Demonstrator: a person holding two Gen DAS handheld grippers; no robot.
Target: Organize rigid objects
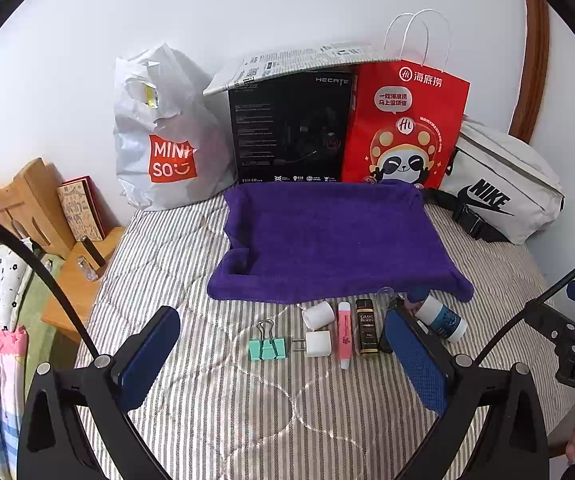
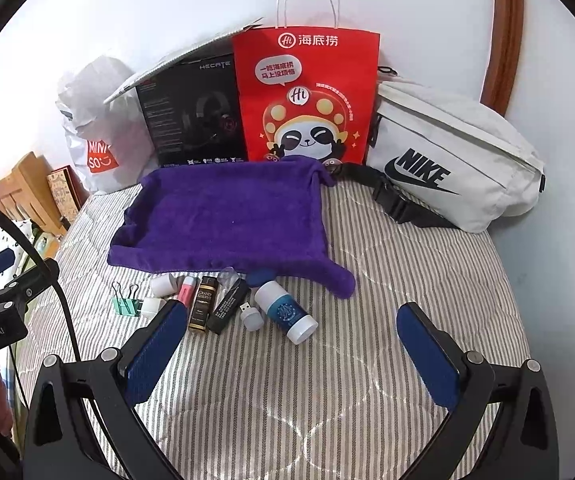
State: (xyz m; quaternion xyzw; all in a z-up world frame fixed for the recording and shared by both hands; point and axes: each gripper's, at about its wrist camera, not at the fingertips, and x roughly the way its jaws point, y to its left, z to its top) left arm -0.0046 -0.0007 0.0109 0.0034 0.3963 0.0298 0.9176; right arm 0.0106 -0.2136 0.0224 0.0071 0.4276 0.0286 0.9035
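Observation:
Small rigid items lie in a row on the striped bed in front of a purple towel point(image 1: 335, 240) point(image 2: 227, 216): a green binder clip point(image 1: 268, 347) point(image 2: 125, 303), a white plug point(image 1: 316, 343) point(image 2: 152, 306), a white cap point(image 1: 318, 315) point(image 2: 163, 284), a pink tube point(image 1: 344, 334) point(image 2: 187, 291), a black-and-gold box point(image 1: 366, 327) point(image 2: 203, 309), a black stick point(image 2: 227, 306), a small white USB light point(image 2: 252, 318) and a white-and-blue bottle point(image 1: 441, 318) point(image 2: 285, 312). My left gripper point(image 1: 283, 364) stands open just short of the row. My right gripper point(image 2: 291, 354) is open too, near the bottle.
Against the wall stand a white Miniso bag point(image 1: 163, 148), a black Hecate box point(image 1: 291, 132) and a red paper bag point(image 1: 403, 128) point(image 2: 307, 96). A white Nike pouch point(image 1: 499, 192) point(image 2: 447, 160) lies at the right. A wooden bedside stand point(image 1: 67, 280) is left of the bed.

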